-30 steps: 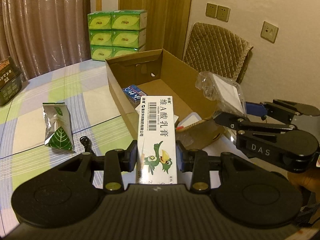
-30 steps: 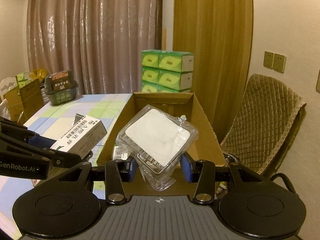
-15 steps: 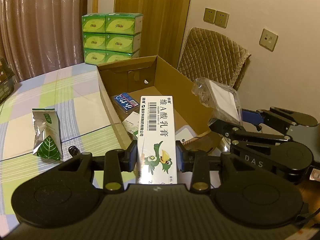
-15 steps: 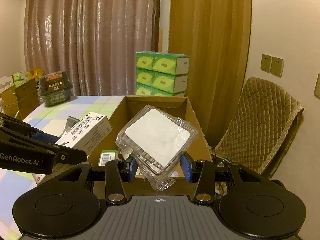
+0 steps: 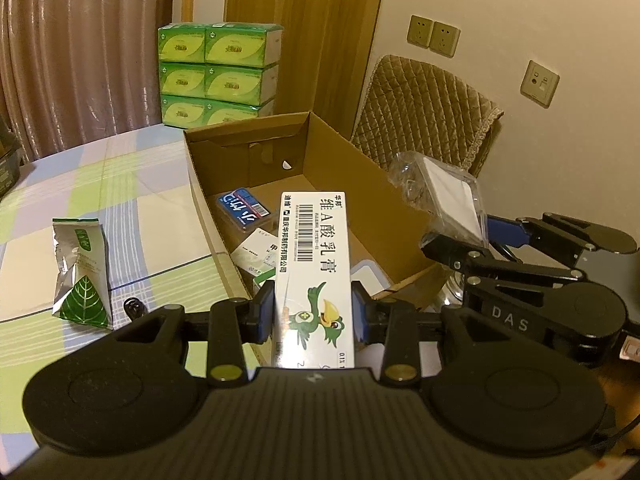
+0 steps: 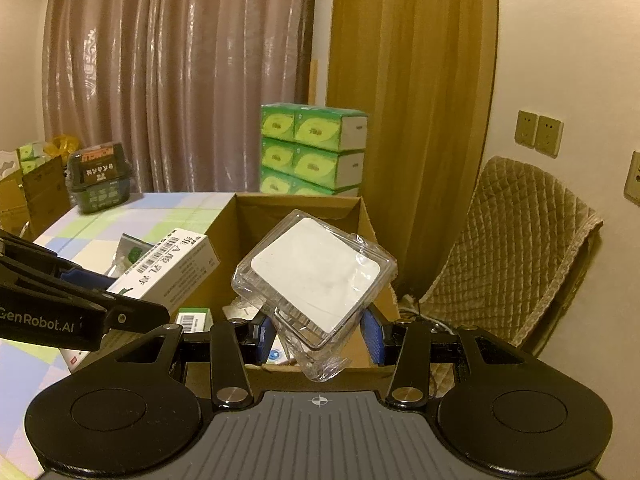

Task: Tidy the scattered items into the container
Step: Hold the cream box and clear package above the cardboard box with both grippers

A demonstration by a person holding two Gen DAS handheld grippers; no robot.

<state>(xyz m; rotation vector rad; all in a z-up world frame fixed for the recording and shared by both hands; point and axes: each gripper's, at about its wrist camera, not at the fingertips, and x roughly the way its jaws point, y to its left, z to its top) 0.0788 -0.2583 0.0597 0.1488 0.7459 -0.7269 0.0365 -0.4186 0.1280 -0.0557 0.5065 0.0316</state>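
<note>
My left gripper [image 5: 313, 313] is shut on a long white ointment box [image 5: 314, 264] with a green bird print, held over the near end of the open cardboard box [image 5: 376, 184]. My right gripper [image 6: 318, 334] is shut on a clear plastic case [image 6: 316, 276] with a white square inside, just above the carton's near right corner. The same case [image 5: 444, 192] shows at the right in the left wrist view, and the ointment box [image 6: 168, 276] at the left in the right wrist view. Several small packs lie inside the carton, among them a blue one [image 5: 242, 209]. A silver-green leaf sachet [image 5: 80, 272] lies on the checked tablecloth.
A quilted chair [image 5: 424, 116] stands right of the carton. Green tissue boxes [image 5: 216, 76] are stacked behind the table by the curtain. A dark basket of goods [image 6: 98, 178] sits at the table's far left. A small black object [image 5: 134, 307] lies near the sachet.
Both grippers have moved forward toward the carton with their loads; the carton now sits closer and more centred. Neither grip has changed.
</note>
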